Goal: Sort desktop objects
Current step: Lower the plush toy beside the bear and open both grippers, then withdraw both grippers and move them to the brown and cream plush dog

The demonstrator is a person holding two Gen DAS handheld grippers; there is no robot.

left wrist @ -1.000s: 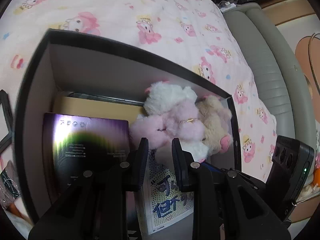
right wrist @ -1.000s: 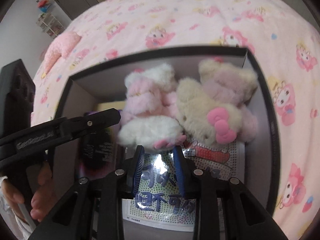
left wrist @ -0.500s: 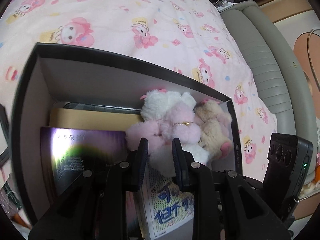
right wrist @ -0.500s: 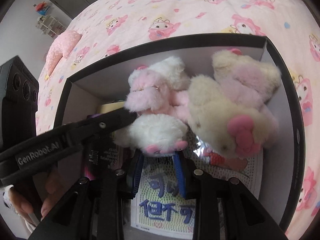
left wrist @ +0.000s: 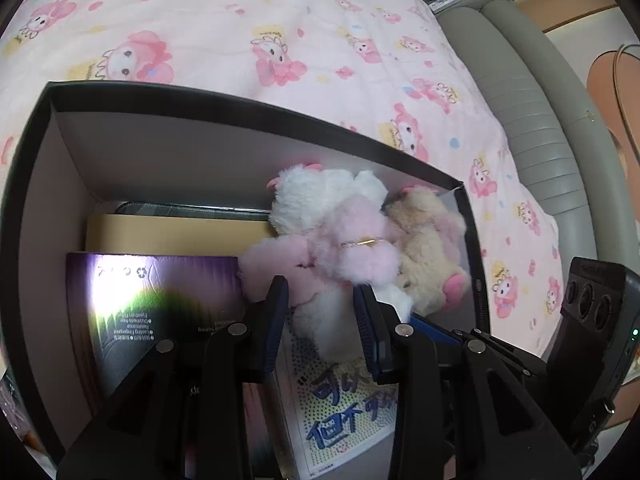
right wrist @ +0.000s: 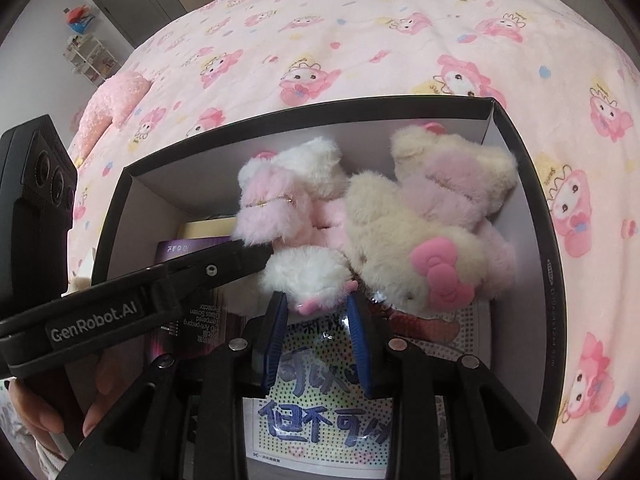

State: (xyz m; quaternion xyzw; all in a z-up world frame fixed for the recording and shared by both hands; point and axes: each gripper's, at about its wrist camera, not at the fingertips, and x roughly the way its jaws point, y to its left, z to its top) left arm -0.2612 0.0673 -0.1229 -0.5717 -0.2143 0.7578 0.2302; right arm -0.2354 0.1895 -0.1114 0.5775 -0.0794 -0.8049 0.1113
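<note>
so both fluffy pink-and-white plush cats sit inside the black cardboard box against its far wall, left claw just opening with nothing pinched, right claw slightly apart and empty too

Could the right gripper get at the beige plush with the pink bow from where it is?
Probably yes. The beige plush lies on top in the black box, uncovered, just beyond the right gripper. The pink and white plush presses against its side, so it might get nudged.
</note>
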